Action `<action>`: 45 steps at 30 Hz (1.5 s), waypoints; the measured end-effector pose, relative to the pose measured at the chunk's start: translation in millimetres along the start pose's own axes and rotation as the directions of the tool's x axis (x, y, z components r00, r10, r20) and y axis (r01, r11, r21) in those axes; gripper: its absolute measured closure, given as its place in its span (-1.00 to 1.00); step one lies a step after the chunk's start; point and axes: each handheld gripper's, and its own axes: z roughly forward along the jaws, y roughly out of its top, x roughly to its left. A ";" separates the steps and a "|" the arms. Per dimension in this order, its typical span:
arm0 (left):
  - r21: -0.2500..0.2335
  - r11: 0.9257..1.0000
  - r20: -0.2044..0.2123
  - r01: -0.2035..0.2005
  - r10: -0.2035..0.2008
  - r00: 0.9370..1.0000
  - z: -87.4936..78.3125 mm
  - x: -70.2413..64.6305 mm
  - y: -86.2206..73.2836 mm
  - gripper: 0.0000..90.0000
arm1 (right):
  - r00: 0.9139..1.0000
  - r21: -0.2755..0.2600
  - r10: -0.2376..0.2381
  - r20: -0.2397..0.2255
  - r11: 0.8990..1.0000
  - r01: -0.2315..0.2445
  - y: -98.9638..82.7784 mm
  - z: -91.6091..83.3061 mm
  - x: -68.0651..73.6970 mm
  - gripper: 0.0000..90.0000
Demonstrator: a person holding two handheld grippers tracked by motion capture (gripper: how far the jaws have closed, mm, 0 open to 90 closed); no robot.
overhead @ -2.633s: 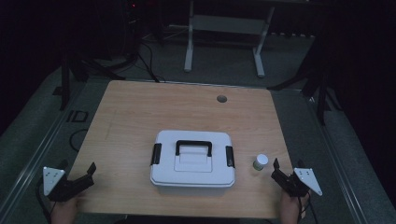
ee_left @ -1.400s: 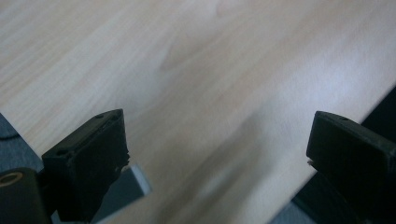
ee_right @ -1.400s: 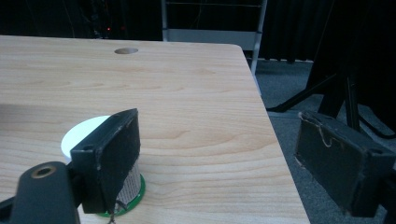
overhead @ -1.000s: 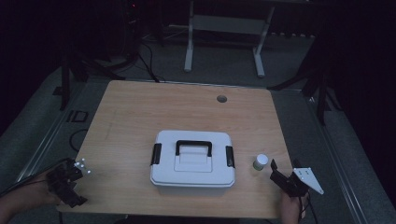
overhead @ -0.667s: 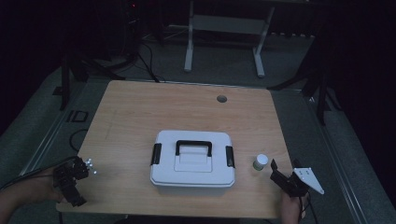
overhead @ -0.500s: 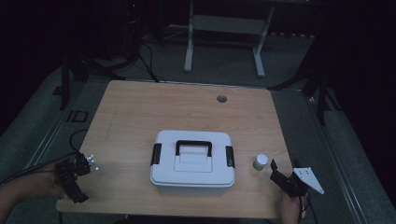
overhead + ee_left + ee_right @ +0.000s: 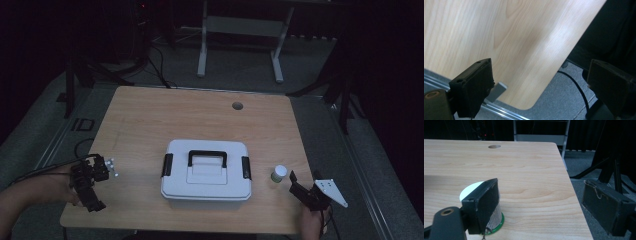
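Beside small white-capped bottle (image 7: 279,173), right hand-held gripper (image 7: 300,188) jaws apart, empty; left hand-held gripper (image 7: 89,181) likewise apart near table (image 7: 200,120) edge.

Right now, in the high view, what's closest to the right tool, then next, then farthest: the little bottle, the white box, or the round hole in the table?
From the right tool:
1. Little bottle, just beside it, near the table's right edge.
2. White box, in the middle, toward the front.
3. Round hole, far back on the table.
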 end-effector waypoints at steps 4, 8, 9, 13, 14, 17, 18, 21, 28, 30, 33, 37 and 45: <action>-0.010 1.000 0.009 -0.028 0.028 1.000 -10.8 -2.2 14.6 -0.85 | 1.000 0.001 -0.004 -0.005 1.000 0.004 0.0 0.1 0.1 -0.70; -0.017 0.998 0.007 -0.053 0.053 0.999 -18.1 -4.3 26.5 -0.85 | 1.000 0.002 -0.006 -0.006 1.000 0.006 0.0 0.1 0.3 -0.70; -0.023 0.998 0.010 -0.059 0.059 0.998 -20.9 -4.6 30.1 -0.85 | 1.000 0.001 -0.005 -0.007 1.000 0.005 0.0 0.1 0.2 -0.70; -0.029 0.995 -0.004 -0.096 0.096 0.995 -32.6 -5.2 44.7 -0.76 | 1.000 0.001 0.001 -0.012 1.000 -0.001 0.0 0.0 -0.4 -0.70; -0.026 0.994 -0.020 -0.104 0.104 0.994 -38.3 -5.4 52.4 -0.76 | 1.000 0.001 0.002 -0.014 1.000 -0.002 0.0 0.0 -0.5 -0.70; -0.028 0.991 -0.018 -0.133 0.132 0.991 -46.0 -8.2 64.3 -0.76 | 1.000 0.002 0.002 -0.016 1.000 -0.002 0.0 0.1 -0.6 -0.70; -0.031 0.989 -0.015 -0.145 0.145 0.989 -48.5 -9.3 68.2 -0.76 | 1.000 0.002 0.000 -0.018 1.000 0.000 0.0 0.2 -0.7 -0.70; -0.034 0.987 -0.020 -0.160 0.159 0.987 -52.6 -10.8 76.4 -0.74 | 1.000 0.003 0.001 -0.021 1.000 -0.001 0.1 0.3 -0.6 -0.70; -0.040 0.974 -0.006 -0.225 0.225 0.974 -63.6 -15.2 104.5 -0.69 | 1.000 0.001 0.002 -0.027 1.000 -0.002 0.0 0.2 -1.3 -0.70; -0.044 0.971 0.008 -0.235 0.235 0.972 -64.3 -15.8 111.5 -0.69 | 1.000 0.002 0.004 -0.029 1.000 -0.004 0.0 0.2 -1.3 -0.70; -0.031 0.966 0.012 -0.256 0.257 0.966 -64.3 -17.8 123.2 -0.69 | 0.999 0.002 0.005 -0.032 1.000 -0.005 0.0 0.2 -1.4 -0.70; -0.023 0.960 -0.006 -0.280 0.280 0.960 -65.6 -20.6 138.9 -0.69 | 0.999 0.002 0.005 -0.034 1.000 -0.005 0.0 0.1 -1.3 -0.70; -0.027 0.949 0.007 -0.314 0.314 0.949 -70.0 -23.0 164.1 -0.69 | 0.999 0.002 0.007 -0.039 1.000 -0.007 -0.1 -0.1 -1.6 -0.70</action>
